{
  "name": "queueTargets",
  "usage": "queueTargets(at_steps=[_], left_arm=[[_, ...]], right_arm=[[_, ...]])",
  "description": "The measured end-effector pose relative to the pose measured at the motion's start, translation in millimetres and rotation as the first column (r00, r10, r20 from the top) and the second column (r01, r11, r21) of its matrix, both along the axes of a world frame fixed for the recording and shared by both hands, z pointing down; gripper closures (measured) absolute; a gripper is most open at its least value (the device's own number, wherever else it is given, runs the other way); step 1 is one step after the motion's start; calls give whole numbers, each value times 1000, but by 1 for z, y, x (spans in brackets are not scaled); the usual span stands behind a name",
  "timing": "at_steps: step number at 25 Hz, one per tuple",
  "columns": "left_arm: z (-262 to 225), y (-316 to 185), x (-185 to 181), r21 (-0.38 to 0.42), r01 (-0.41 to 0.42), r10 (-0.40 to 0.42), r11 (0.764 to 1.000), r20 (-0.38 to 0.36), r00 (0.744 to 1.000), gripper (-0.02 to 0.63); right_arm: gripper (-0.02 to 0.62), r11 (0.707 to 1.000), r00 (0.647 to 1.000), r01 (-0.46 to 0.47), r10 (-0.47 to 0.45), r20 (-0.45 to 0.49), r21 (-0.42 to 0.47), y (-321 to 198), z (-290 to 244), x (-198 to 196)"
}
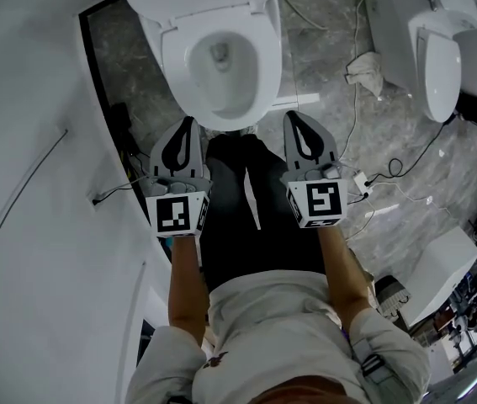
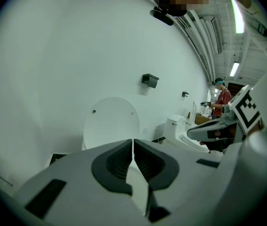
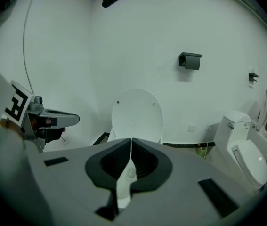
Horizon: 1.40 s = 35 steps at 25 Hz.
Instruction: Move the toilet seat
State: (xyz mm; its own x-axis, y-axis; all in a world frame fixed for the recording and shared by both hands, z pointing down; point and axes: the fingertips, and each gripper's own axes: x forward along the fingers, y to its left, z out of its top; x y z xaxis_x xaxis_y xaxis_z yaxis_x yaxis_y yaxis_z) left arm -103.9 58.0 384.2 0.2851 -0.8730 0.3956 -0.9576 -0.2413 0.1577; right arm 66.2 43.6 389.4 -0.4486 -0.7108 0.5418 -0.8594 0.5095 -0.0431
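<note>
In the head view, looks steeply down on the toilet seat point(image 1: 175, 61) at 12 o'clock, lying as a white ring round the bowl opening. Finds the left gripper point(image 1: 186, 129) at about 7 o'clock of that seat and the right gripper point(image 1: 294, 120) at about 5 o'clock, each with its jaws pressed together on nothing. Puts both sets of tips near the seat's front edge, with no contact to be made out. Shows black trousers point(image 1: 230, 234) between the two grippers, a grey marbled floor point(image 1: 331, 82) and a second toilet point(image 1: 440, 66) at 2 o'clock, well apart. In the left gripper view, looks along the closed, empty jaws toward the raised lid point(image 2: 112, 121), standing upright beyond the tips at about 11 o'clock. Hides the seat itself below the gripper's grey body. Catches the right gripper point(image 2: 192, 134) at 3 o'clock with its marker cube point(image 2: 244, 109), a black wall holder point(image 2: 149, 80) at 12 o'clock and a person in a red top point(image 2: 222, 100) far off at 2 o'clock. In the right gripper view, again looks along jaws shut tight with nothing between them, straight at the upright lid at 12 o'clock, beyond the tips and apart from them. Gives only a sliver of white porcelain below the closed tips, too little to tell seat from bowl. Places the left gripper point(image 3: 74, 119) at 9 o'clock and the second toilet at 4 o'clock.
</note>
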Motion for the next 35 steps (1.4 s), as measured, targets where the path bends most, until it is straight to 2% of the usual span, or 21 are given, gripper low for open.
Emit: queueTargets(at_steps=[11, 22, 35], left_arm=[[51, -6, 7, -52, -29, 29, 998, 0, 1000, 577], [111, -2, -1, -149, 20, -27, 989, -43, 999, 575], [171, 8, -2, -255, 60, -73, 965, -42, 996, 575]], right_arm=[[574, 997, 999, -42, 42, -2, -69, -3, 50, 1], [574, 991, 999, -43, 41, -18, -123, -4, 101, -5], [572, 979, 998, -50, 40, -57, -199, 5, 158, 3]])
